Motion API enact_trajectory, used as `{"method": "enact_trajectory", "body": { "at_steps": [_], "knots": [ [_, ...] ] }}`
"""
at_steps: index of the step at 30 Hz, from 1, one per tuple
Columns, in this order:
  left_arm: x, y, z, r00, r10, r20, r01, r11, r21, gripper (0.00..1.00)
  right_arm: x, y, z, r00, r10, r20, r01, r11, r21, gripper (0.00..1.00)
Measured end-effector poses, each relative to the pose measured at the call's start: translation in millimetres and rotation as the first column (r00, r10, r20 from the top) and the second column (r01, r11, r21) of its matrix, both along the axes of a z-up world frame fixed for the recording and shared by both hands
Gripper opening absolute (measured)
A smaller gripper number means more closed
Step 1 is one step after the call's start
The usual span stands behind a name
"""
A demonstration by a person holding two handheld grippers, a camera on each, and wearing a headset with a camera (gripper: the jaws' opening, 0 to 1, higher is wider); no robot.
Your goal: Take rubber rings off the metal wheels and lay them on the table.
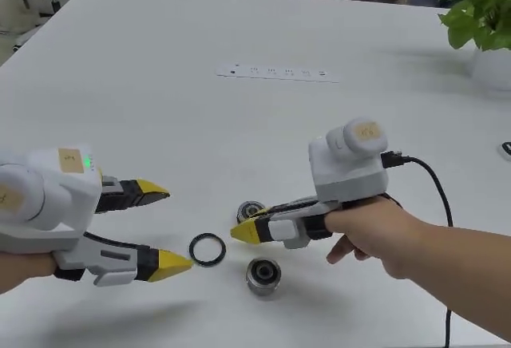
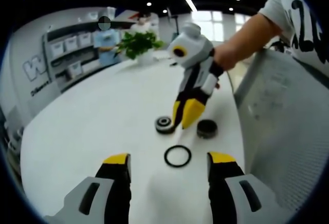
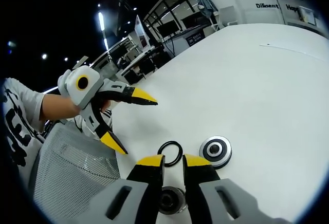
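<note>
My left tongs (image 1: 162, 227) stand wide apart and hold nothing. The black rubber ring (image 1: 207, 249) lies flat on the white surface (image 1: 239, 124) just ahead of them, in line with the gap between their tips. My right tongs (image 1: 243, 232) are almost together, with only a thin gap left. They are empty, and their tips sit just beside the ring on its other side. The far wheel (image 1: 250, 211) sits close behind those tips, and the near wheel (image 1: 263, 274) lies on my side of them. The ring lies apart from both wheels.
</note>
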State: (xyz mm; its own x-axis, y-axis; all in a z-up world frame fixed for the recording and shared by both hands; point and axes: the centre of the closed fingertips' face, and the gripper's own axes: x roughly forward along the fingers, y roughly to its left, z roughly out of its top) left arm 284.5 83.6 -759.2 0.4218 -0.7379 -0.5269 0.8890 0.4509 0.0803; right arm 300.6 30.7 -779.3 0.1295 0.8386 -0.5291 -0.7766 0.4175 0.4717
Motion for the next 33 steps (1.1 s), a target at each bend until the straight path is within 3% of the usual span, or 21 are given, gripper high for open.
{"method": "enact_trajectory", "body": {
  "at_steps": [14,26,33],
  "knots": [
    [14.3,-9.9,9.7,1.0,-0.014,0.01,0.014,1.0,-0.008,0.59,13.5,-24.4,3.4,0.994,0.004,0.109,0.001,0.999,-0.039,0.18],
    [28.3,-22.4,6.5,1.0,-0.019,-0.007,0.018,1.0,-0.02,0.56,33.4,-46.3,-9.6,0.968,0.038,0.248,-0.009,0.993,-0.119,0.23],
    [36.2,-28.1,-2.0,0.999,-0.011,-0.033,0.01,1.0,-0.024,0.55,34.7,-47.5,-16.9,0.958,0.075,0.277,-0.04,0.991,-0.129,0.23]
  ]
}}
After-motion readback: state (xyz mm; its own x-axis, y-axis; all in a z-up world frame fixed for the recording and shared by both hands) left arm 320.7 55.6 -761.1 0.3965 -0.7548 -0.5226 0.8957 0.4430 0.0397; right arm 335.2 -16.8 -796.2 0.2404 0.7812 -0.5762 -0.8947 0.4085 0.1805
